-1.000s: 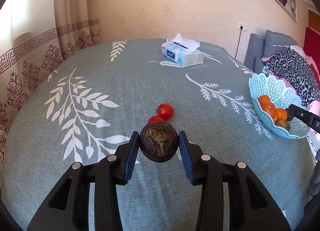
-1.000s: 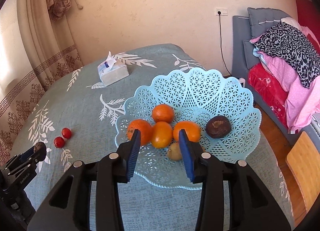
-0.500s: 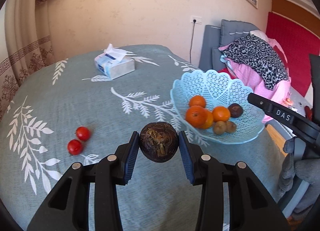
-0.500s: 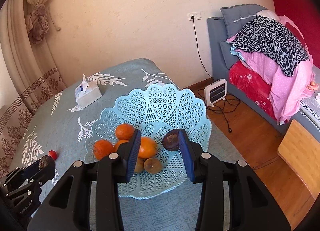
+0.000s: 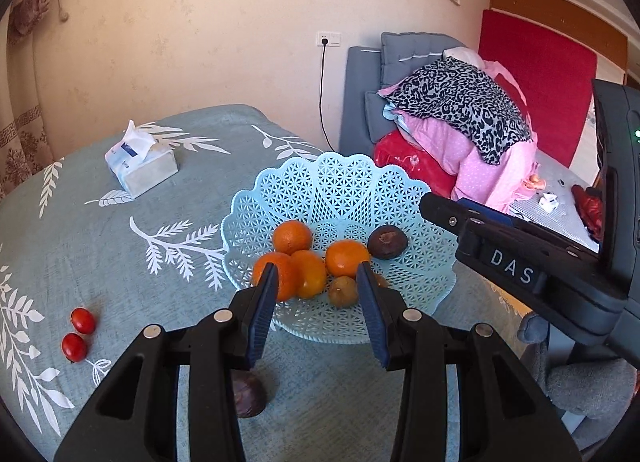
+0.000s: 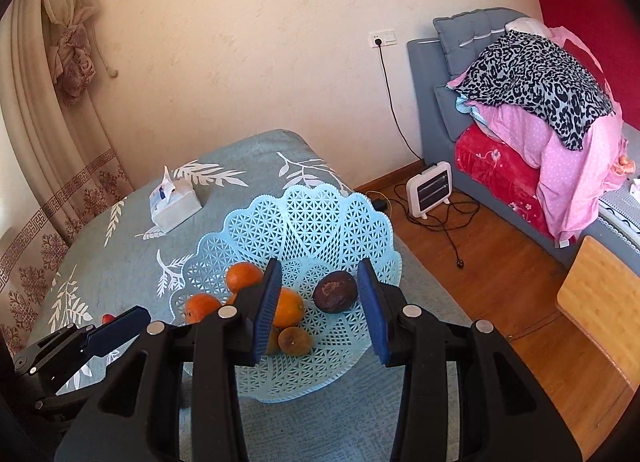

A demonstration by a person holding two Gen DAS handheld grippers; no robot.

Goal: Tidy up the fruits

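At lower centre of left view, left gripper (image 5: 316,302) jaws opening, nothing between; dark fruit (image 5: 248,398) on table (image 5: 100,242) below. Right gripper (image 6: 319,308) jaws spread, empty, before basket (image 6: 320,213).

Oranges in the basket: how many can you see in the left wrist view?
4. One at the back, one front left, one in the middle, one to the right, all inside the basket. More may hide beneath them.
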